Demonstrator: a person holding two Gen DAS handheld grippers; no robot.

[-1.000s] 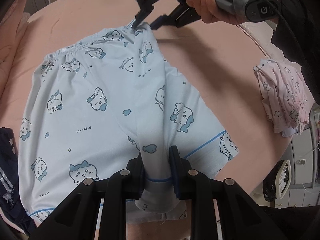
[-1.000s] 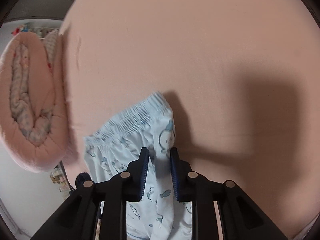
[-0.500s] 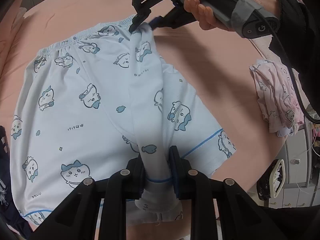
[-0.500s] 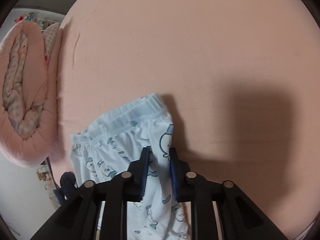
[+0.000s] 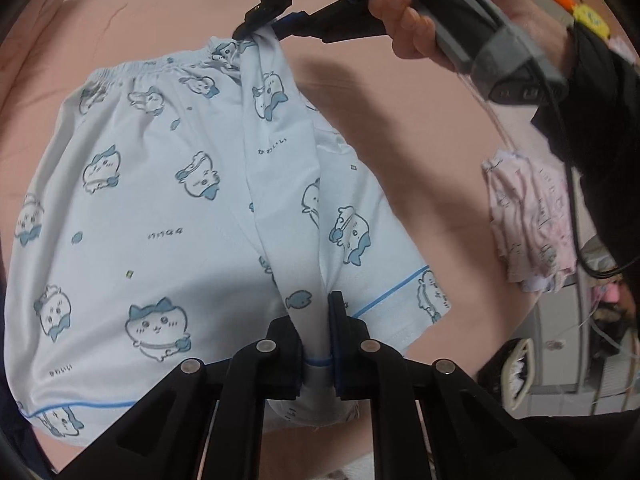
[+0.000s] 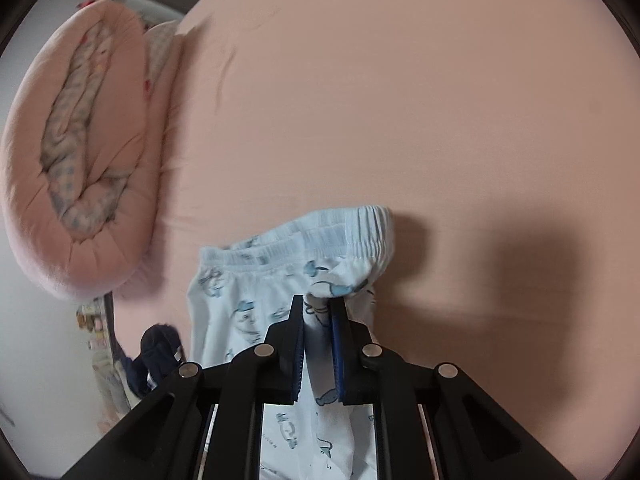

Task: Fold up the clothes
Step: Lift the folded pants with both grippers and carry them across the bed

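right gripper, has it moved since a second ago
Yes. The right gripper, shut on the blue shorts, has lifted the waistband and carried it left, towards the rolled pink quilt.

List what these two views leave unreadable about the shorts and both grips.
- Left wrist view: the blue shorts' hem behind the left gripper.
- Same view: the right gripper tips, buried in waistband folds.
- Right wrist view: most of the shorts, hidden below the right gripper's frame.
- Small printed lettering, too blurred to read.

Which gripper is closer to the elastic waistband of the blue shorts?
Right. The right gripper pinches the shorts just below the waistband; the left gripper clamps the opposite hem end.
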